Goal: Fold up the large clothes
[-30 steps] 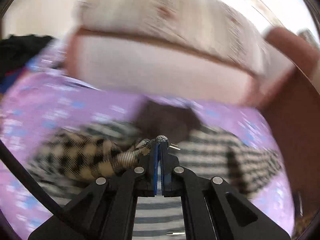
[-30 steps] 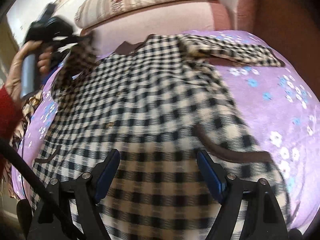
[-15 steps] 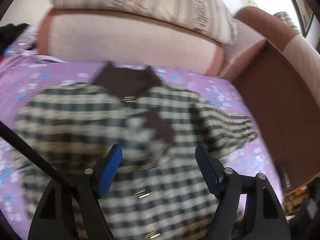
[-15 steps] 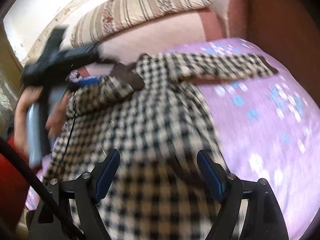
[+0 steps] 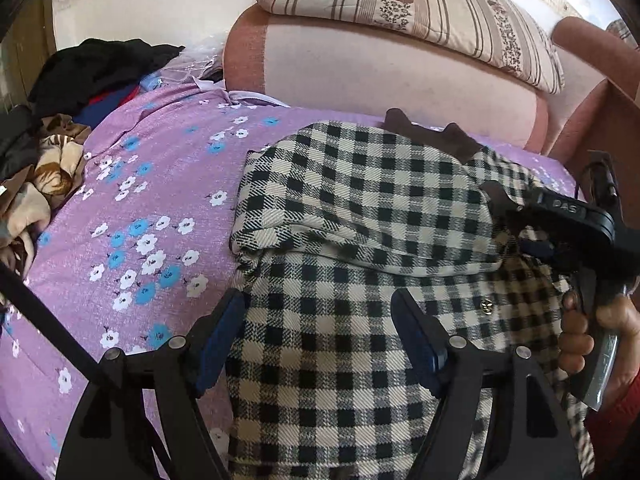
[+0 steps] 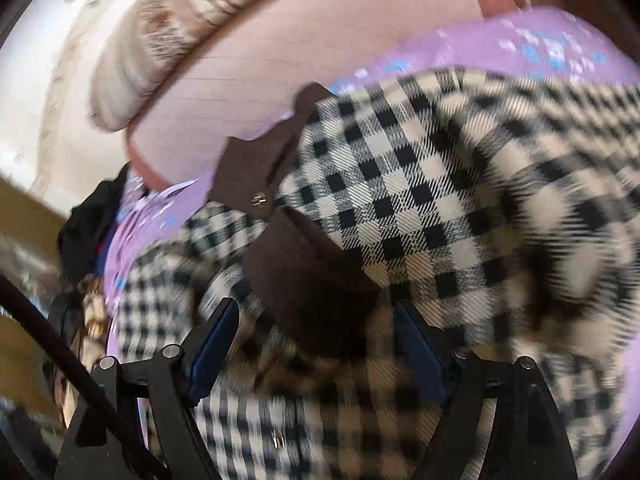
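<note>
A black-and-cream checked coat (image 5: 360, 208) with a brown collar (image 5: 432, 132) lies on the purple flowered sheet (image 5: 140, 200). One sleeve is folded across its chest. My left gripper (image 5: 320, 336) hangs open over the coat's lower body, with nothing pinched. At the right edge a person's hand (image 5: 580, 332) holds the other gripper's handle over the coat. The right wrist view is blurred. There my right gripper (image 6: 318, 340) hovers just below the collar (image 6: 256, 176) and its gold button (image 6: 258, 199). Its jaws are closing, with a brown patch of the coat (image 6: 312, 292) between the fingers, not pressed.
A heap of dark and brown clothes (image 5: 80, 92) lies at the sheet's far left. The pink sofa backrest (image 5: 380, 68) with a striped pillow (image 5: 420, 12) runs along the back. A brown armrest (image 5: 592, 120) closes the right side.
My left gripper let go of the sleeve, opened and moved toward the coat's left edge. The sleeve now lies folded over the chest. My right gripper swung toward the collar and rolled.
</note>
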The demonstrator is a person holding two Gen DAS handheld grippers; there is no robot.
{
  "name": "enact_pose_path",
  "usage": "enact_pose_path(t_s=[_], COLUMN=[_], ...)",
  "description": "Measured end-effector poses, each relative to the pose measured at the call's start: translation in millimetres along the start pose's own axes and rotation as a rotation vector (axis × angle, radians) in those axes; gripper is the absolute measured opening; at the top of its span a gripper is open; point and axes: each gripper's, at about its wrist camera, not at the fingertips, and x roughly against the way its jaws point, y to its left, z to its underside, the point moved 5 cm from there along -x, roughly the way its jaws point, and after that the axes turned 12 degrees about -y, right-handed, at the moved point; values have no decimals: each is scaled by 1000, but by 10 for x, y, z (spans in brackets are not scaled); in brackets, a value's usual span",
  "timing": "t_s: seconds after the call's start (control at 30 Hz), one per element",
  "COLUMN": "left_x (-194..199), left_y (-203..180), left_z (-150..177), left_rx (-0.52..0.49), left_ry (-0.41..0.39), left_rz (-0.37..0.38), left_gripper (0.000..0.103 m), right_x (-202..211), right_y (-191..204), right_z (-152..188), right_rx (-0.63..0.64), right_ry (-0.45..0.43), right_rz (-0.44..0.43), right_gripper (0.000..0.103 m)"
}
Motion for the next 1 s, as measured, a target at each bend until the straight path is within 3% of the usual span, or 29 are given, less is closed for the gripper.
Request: enact_pose_path(t_s=[0.07,0.13,0.27,0.37,0.43,0.5,0.63,0.7,0.73,0.87,0.93,1.0], left_x=[-39,-81,-210,-345,-353,-322,-132,-10,45,227,290,332], left_y=[-7,-30,-91,-142,-168,-202,-234,-252,-260,-310,-332,-345], left_z=[-9,-21,-13,61,134,192,260,277,284,334,366,387], left_rx=[-3,-8,-31,-27,-10,-26,-76,-77,-75,-59,-47,-36], left_ry=[1,-9,-20,21,40,49,26,11,5,0,9,14], left_rz=[-11,-15,-37,-58,-47,-42,-48,-36,-30,-3,10,16], left_gripper=[75,75,75,75,75,75,75,75,75,75,75,75], right_x=[-79,-13,301,308,276,377,944,1218,1343,1594,1649,1635], right_y=[27,39,-148,-451,-563,-624,-891,-1206,-1424,-2288,-2574,-2715], right_z=[0,-40,-196,-208,-170,-152,-227,-303,-359,-541,-624,-715], right_rx=[11,10,68,66,56,30,13,-31,-58,-213,-293,-363], right_ry=[20,19,-61,-52,-22,-17,-98,-148,-182,-258,-287,-326], right_rz=[25,6,91,194,194,134,73,98,151,332,357,328], right_gripper=[8,8,7,7,8,13,40,56,67,69,69,70])
